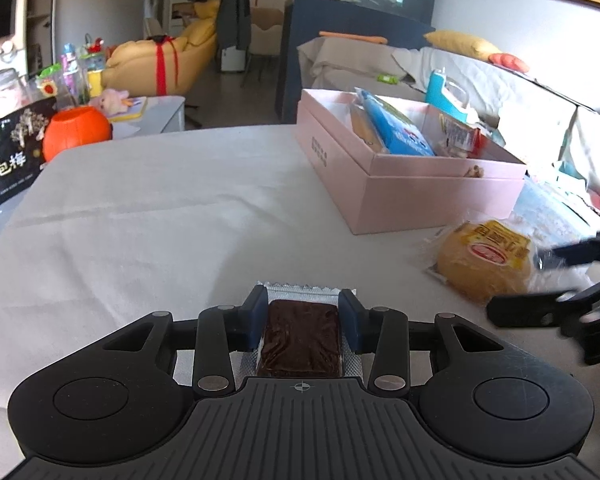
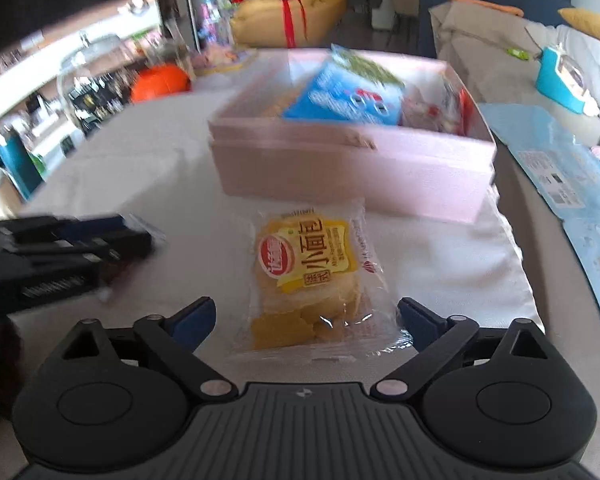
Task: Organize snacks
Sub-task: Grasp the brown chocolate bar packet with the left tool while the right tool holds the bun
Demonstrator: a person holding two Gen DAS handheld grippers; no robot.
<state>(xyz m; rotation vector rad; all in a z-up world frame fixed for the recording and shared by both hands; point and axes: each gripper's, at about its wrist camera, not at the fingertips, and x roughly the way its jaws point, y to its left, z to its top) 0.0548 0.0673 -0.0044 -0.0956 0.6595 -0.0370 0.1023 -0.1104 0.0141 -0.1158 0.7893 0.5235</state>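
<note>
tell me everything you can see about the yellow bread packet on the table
The bread packet is a clear, crinkly plastic wrapper with a yellow printed label and a red round logo, holding pale yellow bread pieces. It is sealed and lies flat on the white tablecloth, just in front of the pink box. The right gripper stands wide open around its near end, one blue pad on each side; neither pad presses on it.

brown snack bar (image 1: 300, 340) in left gripper (image 1: 303, 322)
</note>
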